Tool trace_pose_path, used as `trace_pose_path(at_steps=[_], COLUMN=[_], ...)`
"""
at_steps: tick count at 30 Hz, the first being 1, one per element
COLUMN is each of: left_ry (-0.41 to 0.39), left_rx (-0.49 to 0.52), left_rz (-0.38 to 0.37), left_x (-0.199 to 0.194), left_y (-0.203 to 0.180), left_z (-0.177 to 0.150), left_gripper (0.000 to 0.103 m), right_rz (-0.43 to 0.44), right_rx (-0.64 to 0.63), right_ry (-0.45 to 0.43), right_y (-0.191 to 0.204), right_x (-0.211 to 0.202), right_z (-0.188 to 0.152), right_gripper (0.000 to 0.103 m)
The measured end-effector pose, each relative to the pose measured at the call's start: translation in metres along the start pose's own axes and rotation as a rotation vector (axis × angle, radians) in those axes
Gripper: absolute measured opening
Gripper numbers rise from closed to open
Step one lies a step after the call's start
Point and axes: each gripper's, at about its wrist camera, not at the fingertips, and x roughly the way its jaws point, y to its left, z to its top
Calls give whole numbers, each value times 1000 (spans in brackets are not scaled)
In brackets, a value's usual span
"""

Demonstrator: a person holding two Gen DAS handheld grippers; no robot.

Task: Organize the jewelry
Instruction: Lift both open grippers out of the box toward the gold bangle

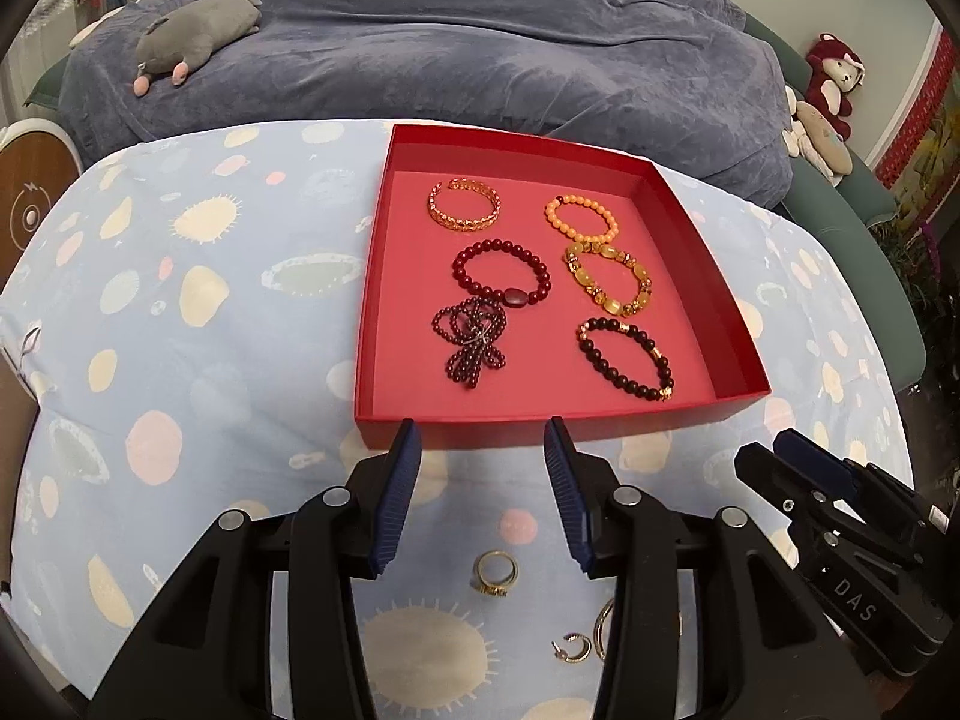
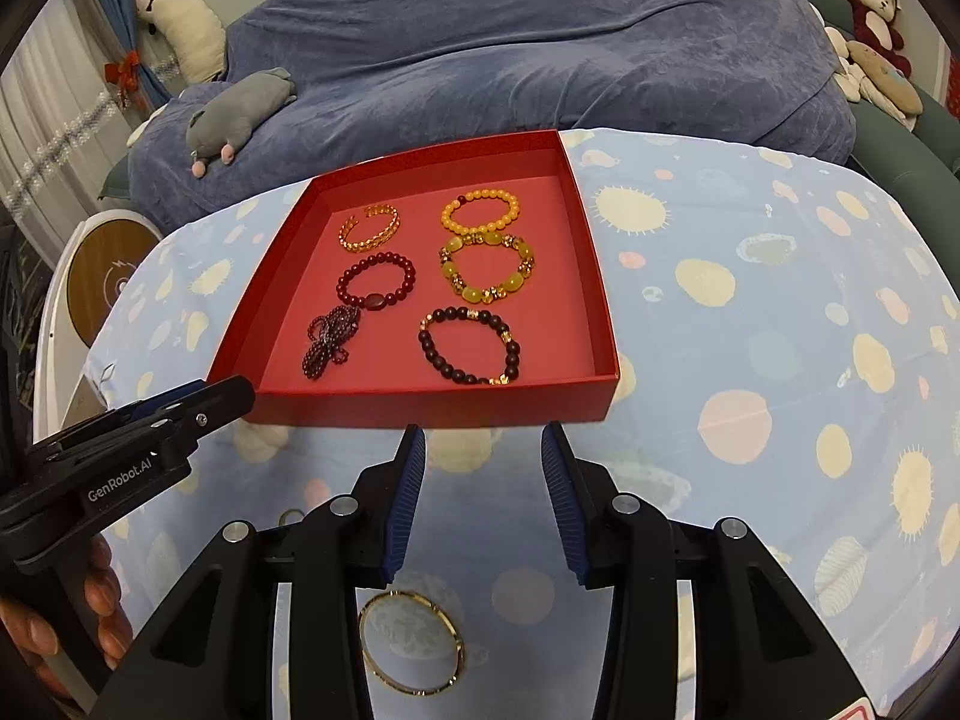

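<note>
A red tray (image 1: 543,141) (image 2: 420,405) on the patterned cloth holds several bracelets: a gold cuff (image 1: 463,204), an orange bead one (image 1: 581,219), a dark red one (image 1: 501,273), a yellow one (image 1: 609,279), a black one (image 1: 624,357) and a tangled purple bead string (image 1: 471,339). My left gripper (image 1: 483,438) is open and empty just before the tray's near wall. A gold ring (image 1: 495,573), a small earring (image 1: 570,648) and a gold bangle (image 2: 412,642) lie on the cloth near the grippers. My right gripper (image 2: 483,441) is open and empty above the bangle.
The table is covered by a light blue spotted cloth (image 1: 180,312). Behind it is a sofa under a blue blanket (image 1: 480,36) with a grey plush toy (image 1: 192,36). More plush toys (image 1: 831,96) sit at the far right. A round wooden-faced device (image 2: 102,276) stands left.
</note>
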Motion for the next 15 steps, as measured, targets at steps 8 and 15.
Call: trace_pose_path(at_steps=[8, 15], left_ry=[37, 63], left_rx=[-1, -19], left_rz=[15, 40], left_x=[-10, -15], left_y=[6, 13], left_z=[-38, -69], left_gripper=[42, 42], right_rz=[0, -3], right_rx=[-7, -74], right_ry=[53, 101], right_y=[1, 18], right_x=[-8, -8], right_z=[-43, -78], right_gripper=[40, 47])
